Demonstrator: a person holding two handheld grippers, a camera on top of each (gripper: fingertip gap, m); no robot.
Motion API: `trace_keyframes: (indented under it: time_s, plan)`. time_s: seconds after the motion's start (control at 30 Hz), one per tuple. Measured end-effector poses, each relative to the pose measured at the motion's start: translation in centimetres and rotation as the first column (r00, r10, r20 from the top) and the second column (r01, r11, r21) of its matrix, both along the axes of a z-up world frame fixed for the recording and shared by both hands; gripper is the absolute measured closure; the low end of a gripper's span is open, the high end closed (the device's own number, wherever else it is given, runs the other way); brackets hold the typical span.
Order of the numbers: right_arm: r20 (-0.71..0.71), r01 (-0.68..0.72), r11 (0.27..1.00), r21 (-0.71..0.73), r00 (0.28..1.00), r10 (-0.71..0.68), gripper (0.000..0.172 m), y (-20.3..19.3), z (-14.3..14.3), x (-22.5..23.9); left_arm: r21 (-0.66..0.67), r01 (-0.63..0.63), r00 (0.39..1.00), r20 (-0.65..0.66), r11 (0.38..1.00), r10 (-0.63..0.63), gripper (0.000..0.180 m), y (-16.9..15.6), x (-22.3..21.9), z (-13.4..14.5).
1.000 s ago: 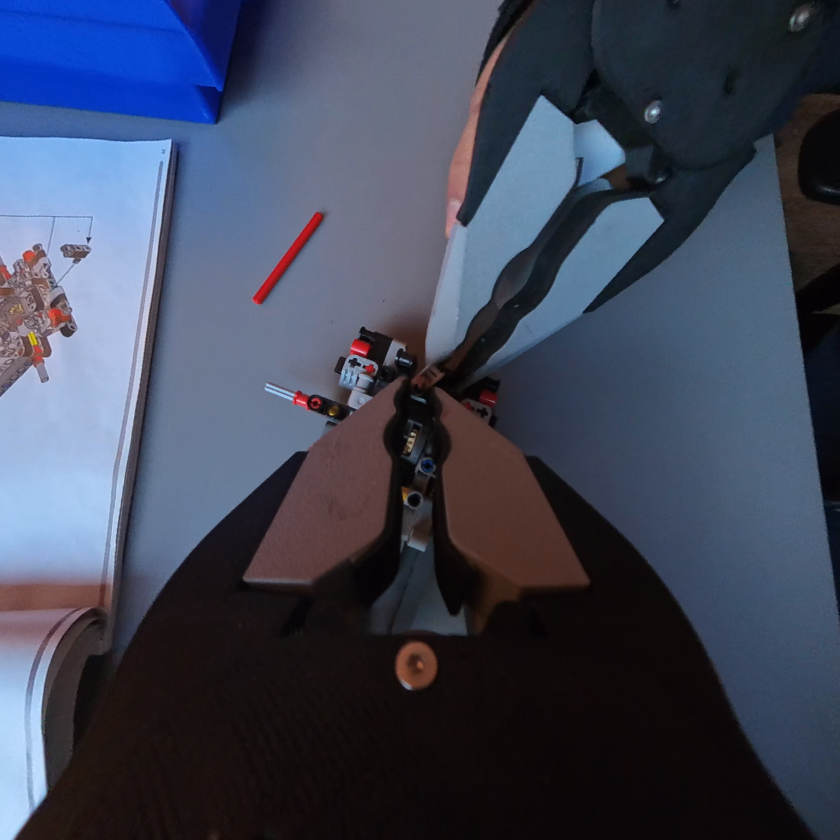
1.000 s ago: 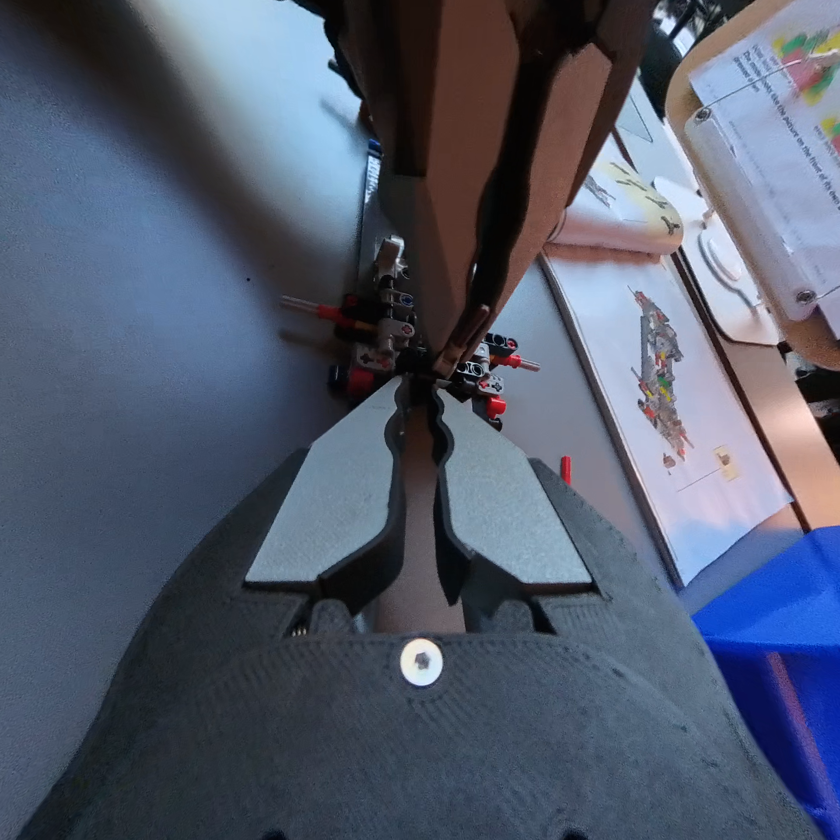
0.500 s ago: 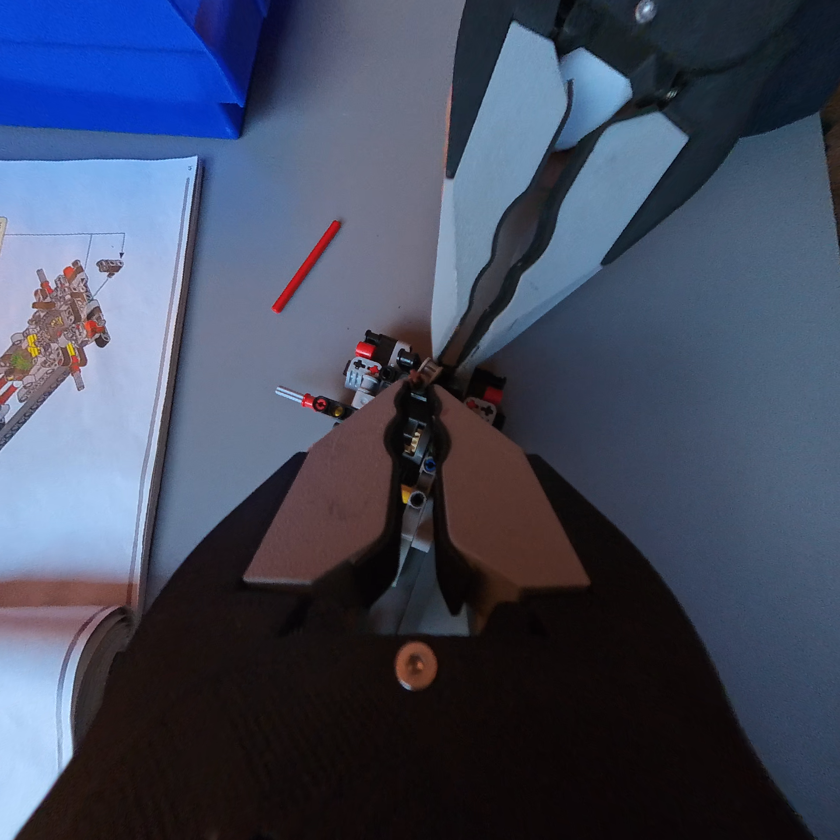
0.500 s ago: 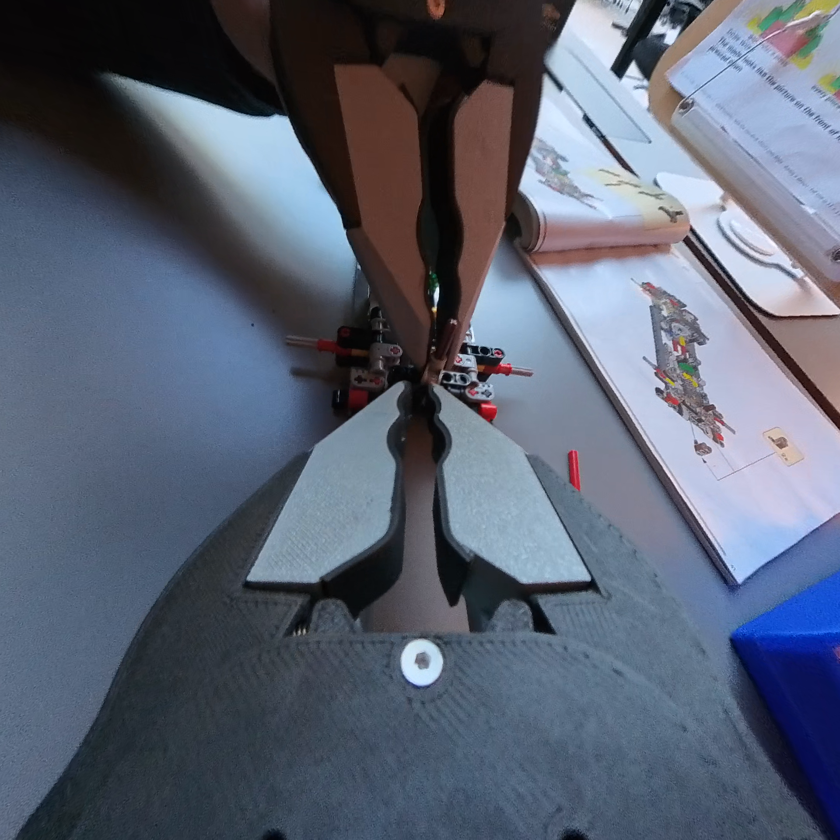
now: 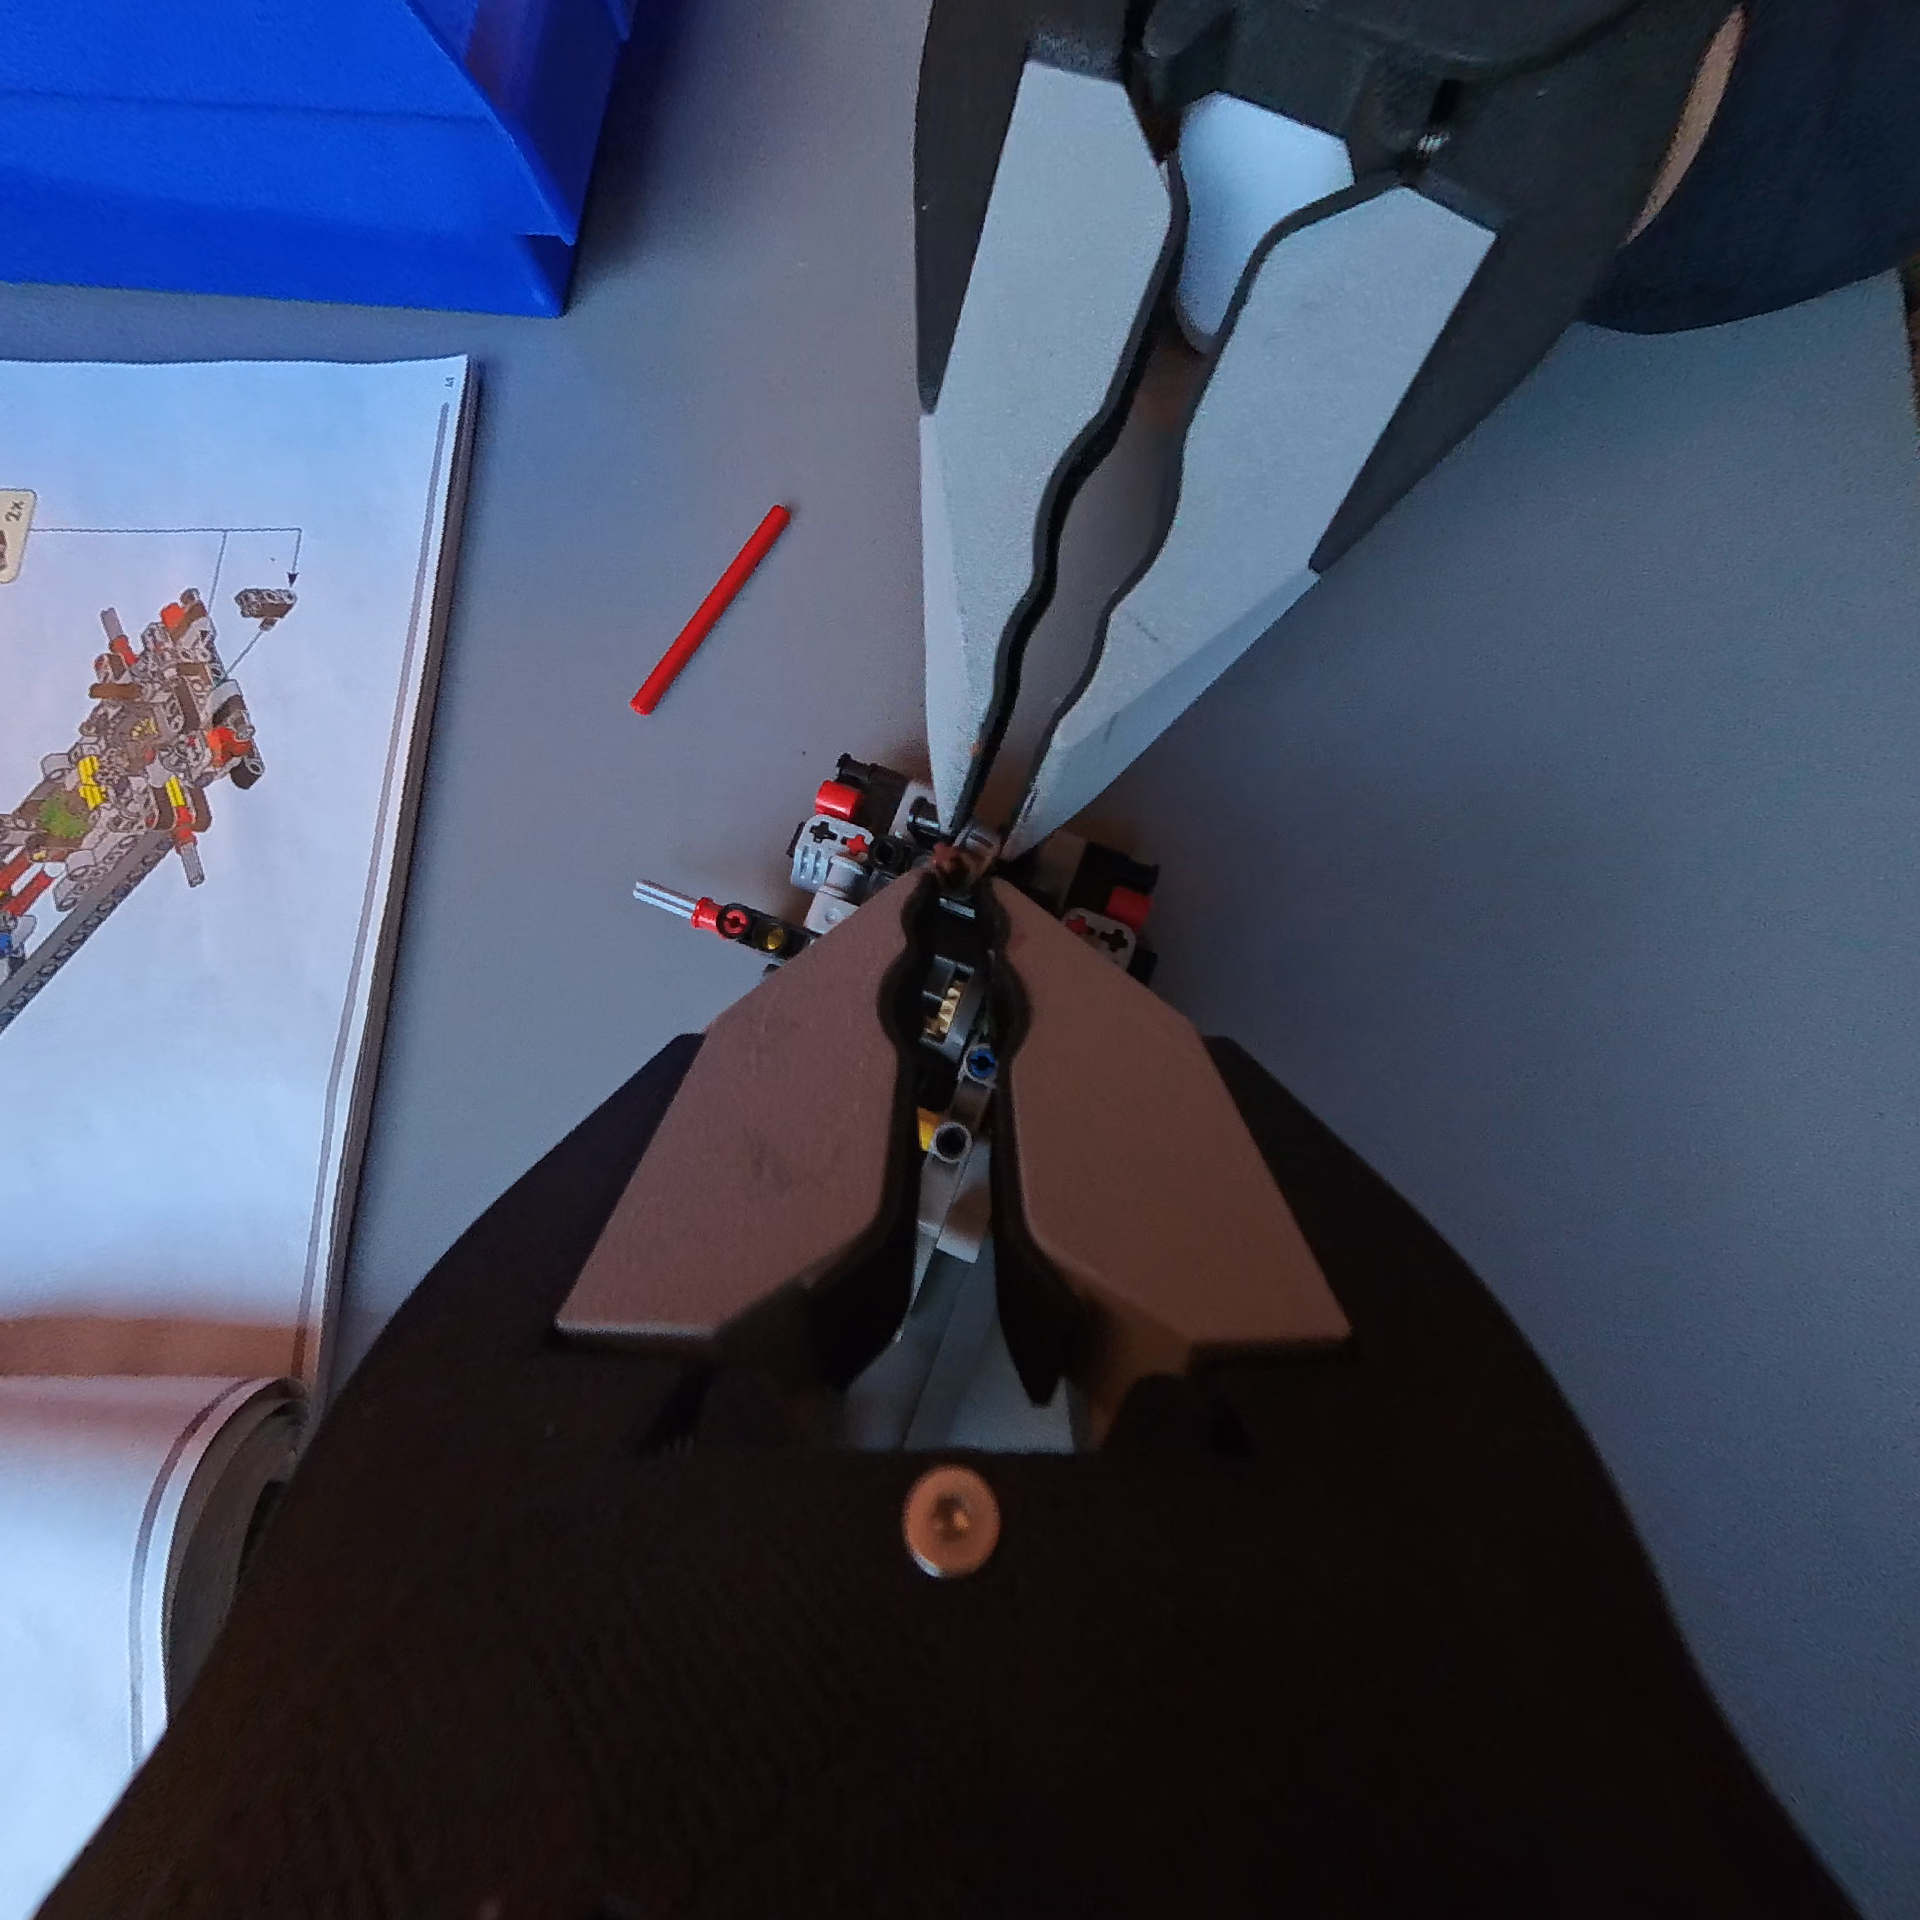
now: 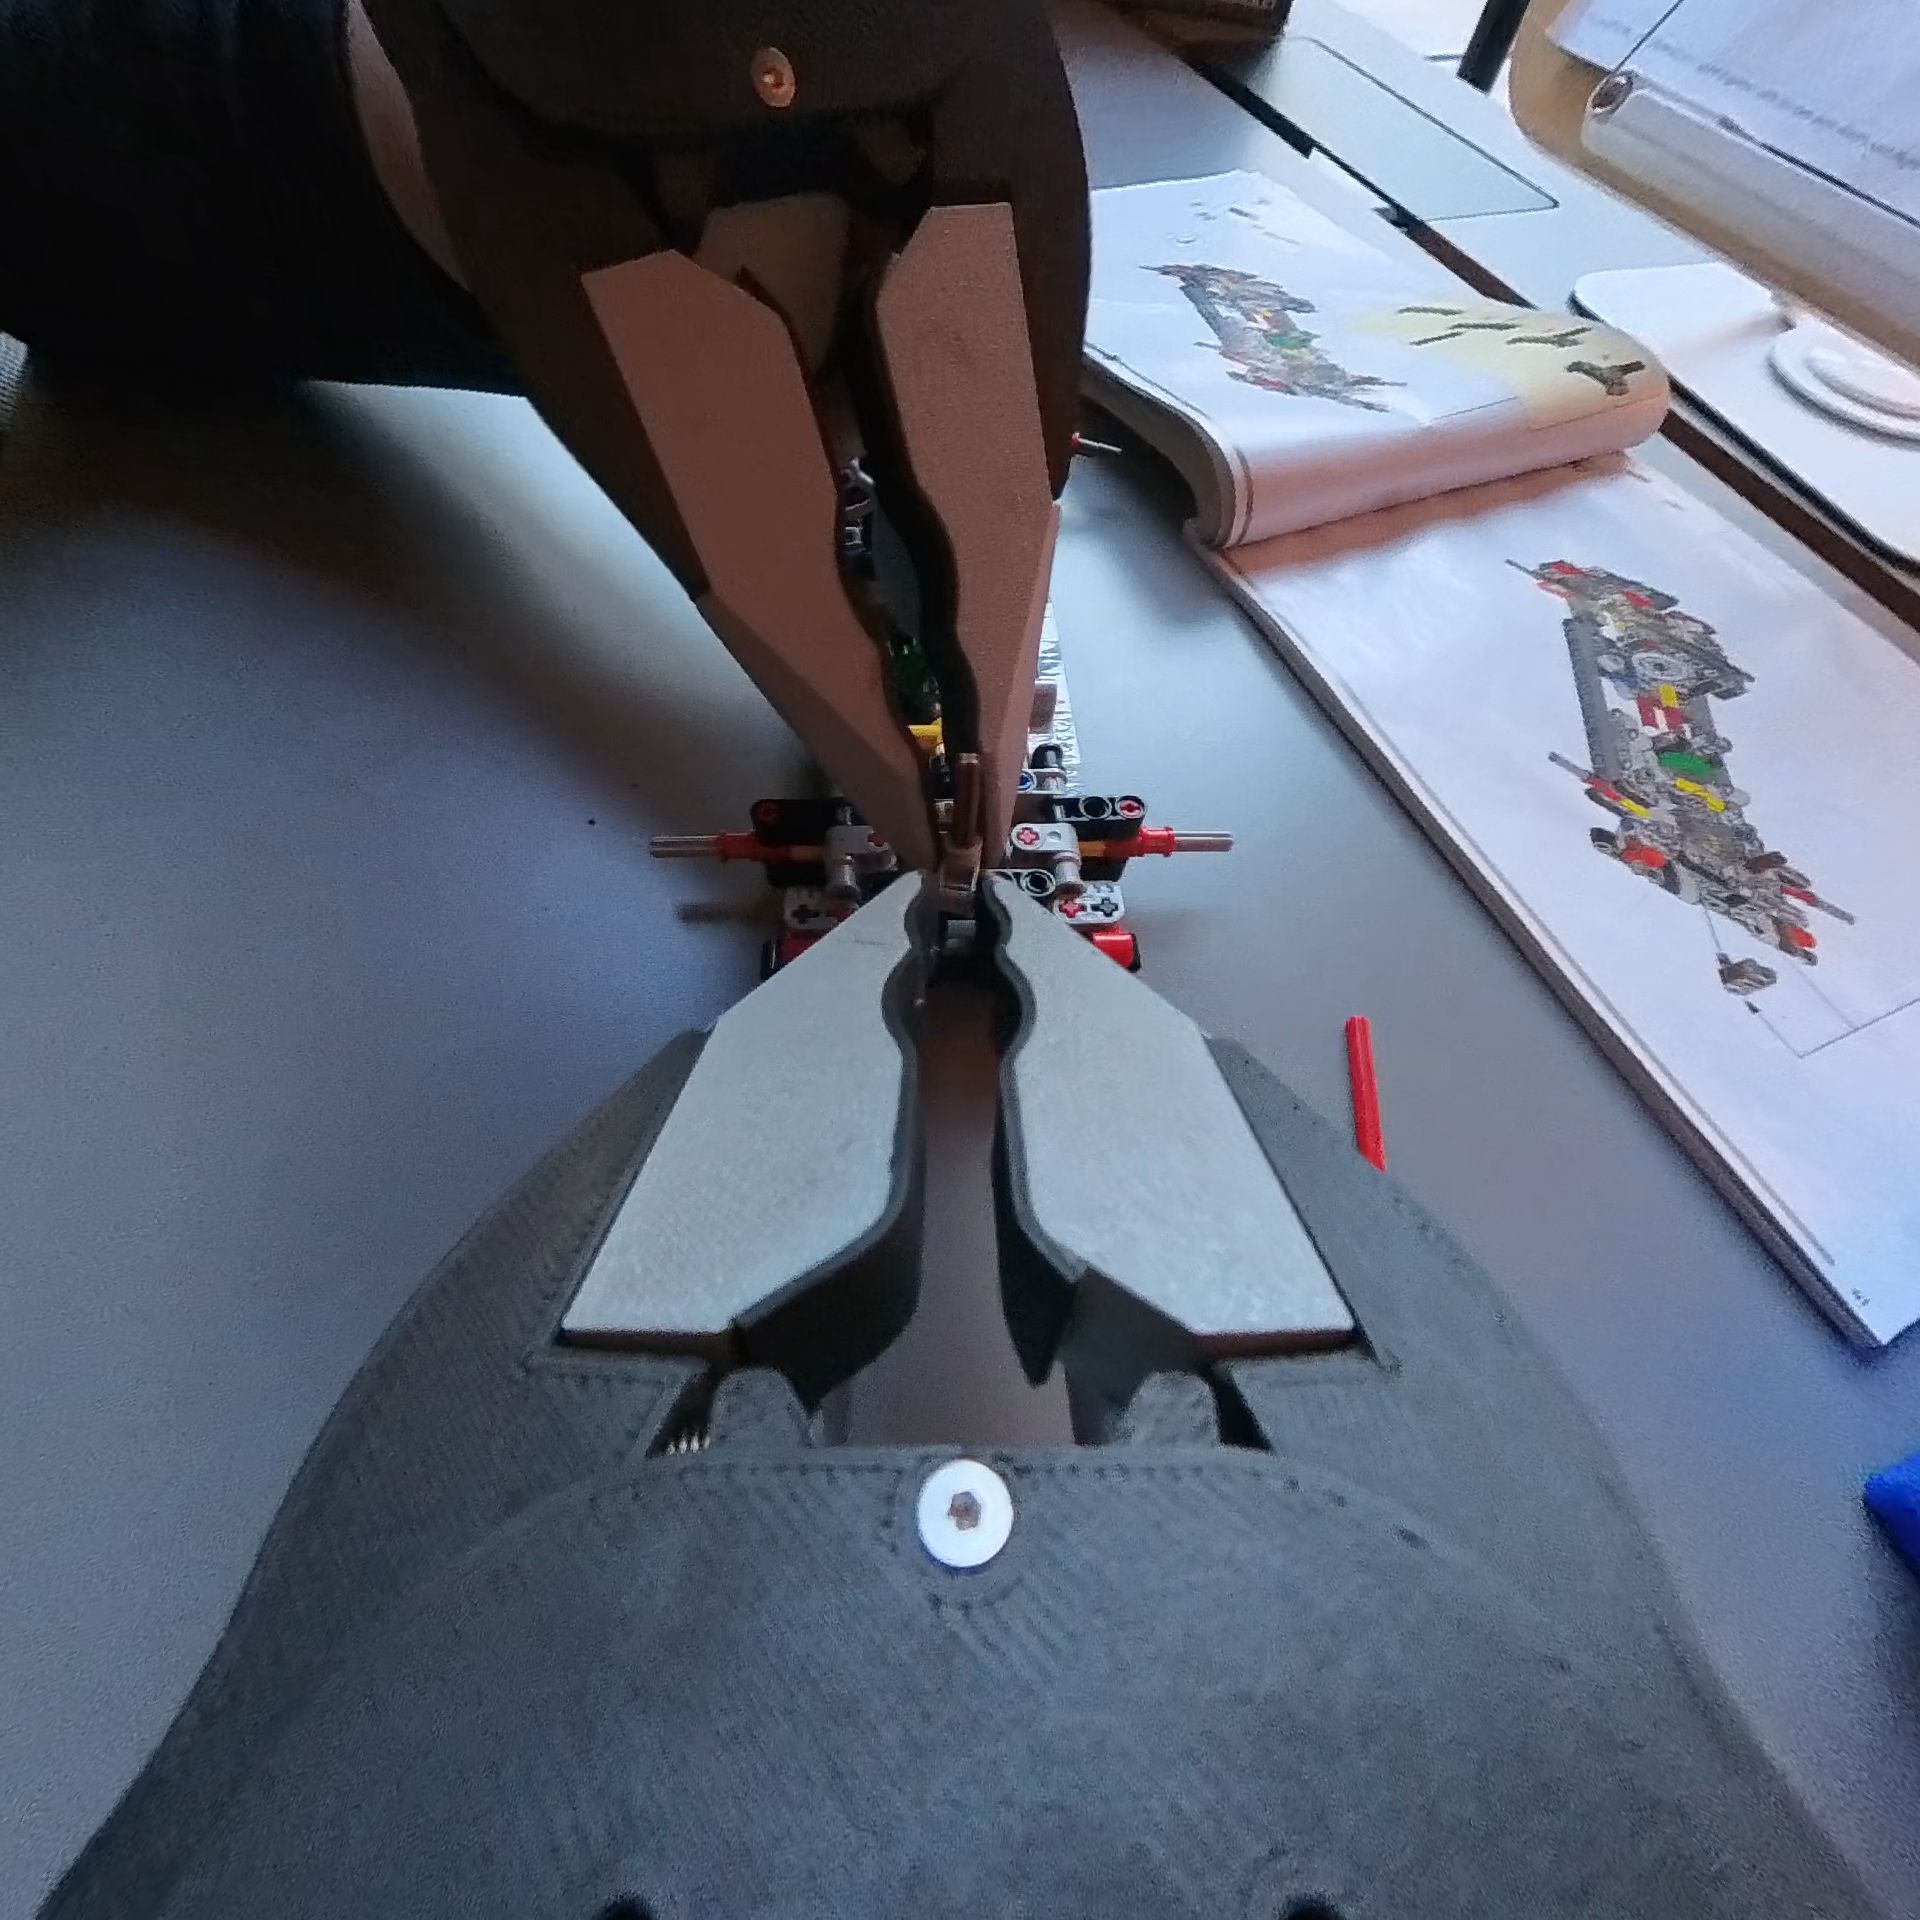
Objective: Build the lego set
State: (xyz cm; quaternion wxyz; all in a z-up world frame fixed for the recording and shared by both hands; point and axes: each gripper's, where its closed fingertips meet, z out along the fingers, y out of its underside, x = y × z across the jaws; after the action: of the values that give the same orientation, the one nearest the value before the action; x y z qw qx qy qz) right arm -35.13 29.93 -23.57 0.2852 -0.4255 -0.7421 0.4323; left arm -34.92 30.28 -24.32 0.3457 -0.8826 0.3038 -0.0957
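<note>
Since approx a sec ago my right gripper point(image 5: 987, 831) has swung more upright over the model, and my left gripper point(image 6: 961, 831) has tilted from steep to leaning in, so the two tips now meet nose to nose. The booklet point(image 5: 208, 831) and red axle point(image 5: 712, 608) sit further right in the left wrist view, i.e. I've shifted the cam a bit.

Left fingers point(image 6: 831, 665) are nearly closed, pinching a small brown pin point(image 6: 971, 795) at the tips; held end-on, I judge, so it lines up w/ a hole. Right fingers point(image 6: 831, 1091) are also nearly closed, nipping a small grey connector point(image 6: 956, 873) on top of the brick model point(image 6: 1081, 847), prob. to steady it against the push.

The model rests on the grey surface point(image 6: 312, 935) directly under both tips. Loose red axle lies apart, between model and open booklet; blue bin point(image 5: 260, 135) beyond.
</note>
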Motion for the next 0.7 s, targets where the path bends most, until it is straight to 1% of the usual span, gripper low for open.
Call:
trace_keyframes:
  time_s: [0.27, 0.47, 0.57, 0.63, 0.7]
  plan:
    - [0.023, 0.021, 0.999, -0.035, 1.000, -0.020, 0.167, 0.4, -0.1, -0.3, 0.005, -0.018, 1.000, -0.010, 1.000, 0.018, 0.177, 0.2, -0.3, 0.0]
    - [-0.002, 0.049, 0.999, 0.017, 0.999, -0.049, 0.167, 0.7, -0.1, -0.5, 0.007, -0.050, 0.999, -0.011, 0.999, 0.050, 0.177, 0.4, -0.5, -0.1]
    - [-0.005, 0.070, 0.997, 0.045, 0.998, -0.070, 0.168, 1.0, -0.2, 0.0, 0.005, -0.073, 0.997, 0.010, 0.997, 0.073, 0.177, 0.6, -0.6, 0.0]
    - [0.003, 0.058, 0.998, 0.034, 0.998, -0.058, 0.148, 0.6, -0.3, 0.6, 0.021, -0.076, 0.997, -0.007, 0.997, 0.076, 0.177, 0.7, -0.7, 0.0]
    - [0.014, 0.055, 0.998, 0.014, 0.998, -0.055, 0.147, 0.4, -0.3, 0.8, 0.017, -0.074, 0.997, 0.001, 0.997, 0.074, 0.177, 0.7, -0.7, 0.0]
